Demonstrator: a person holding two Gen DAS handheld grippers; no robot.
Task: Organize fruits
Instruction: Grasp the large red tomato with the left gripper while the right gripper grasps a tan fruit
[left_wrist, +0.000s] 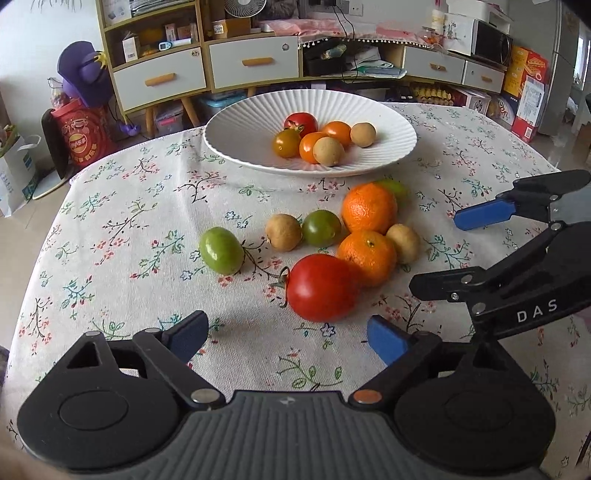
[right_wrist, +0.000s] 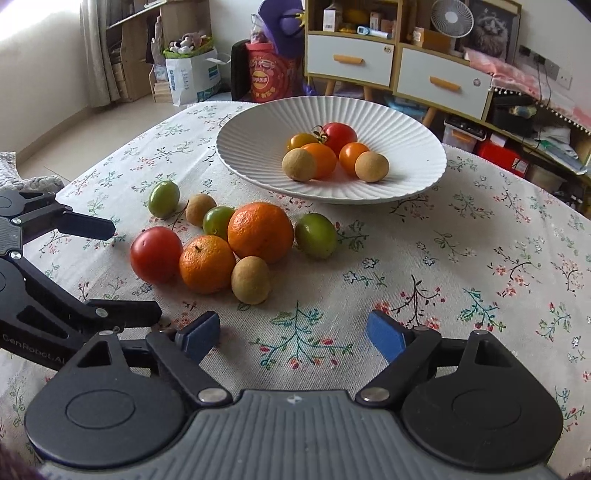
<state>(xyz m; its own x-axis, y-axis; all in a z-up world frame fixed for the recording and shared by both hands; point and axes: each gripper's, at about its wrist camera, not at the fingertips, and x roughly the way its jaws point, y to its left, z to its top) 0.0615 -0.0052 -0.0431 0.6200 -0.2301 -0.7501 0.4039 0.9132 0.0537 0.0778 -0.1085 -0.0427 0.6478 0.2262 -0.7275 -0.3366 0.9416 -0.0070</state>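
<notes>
I have both grippers low over the floral tablecloth (left_wrist: 122, 229), angled down at the loose fruit, and neither holds anything. The left gripper (left_wrist: 288, 338) has its blue pads spread wide with only cloth between them; the big red tomato (left_wrist: 320, 287) sits just ahead of the gap, slightly toward the right-hand pad — the obvious first pick for that hand, I judge. The right gripper (right_wrist: 293, 336) is also wide and empty, with the cluster ahead and off toward its left finger: a longan (right_wrist: 251, 280) nearest, then the small orange (right_wrist: 207, 264) touching the larger orange (right_wrist: 260, 232).

Green fruits lie at the far edges of the pile. Beyond it all, well past both sets of fingertips, the white ribbed plate (left_wrist: 236, 129) already carries small tomatoes and two longans, bunched in its middle — so I take it as the destination, with about half the fruit left on the cloth.
</notes>
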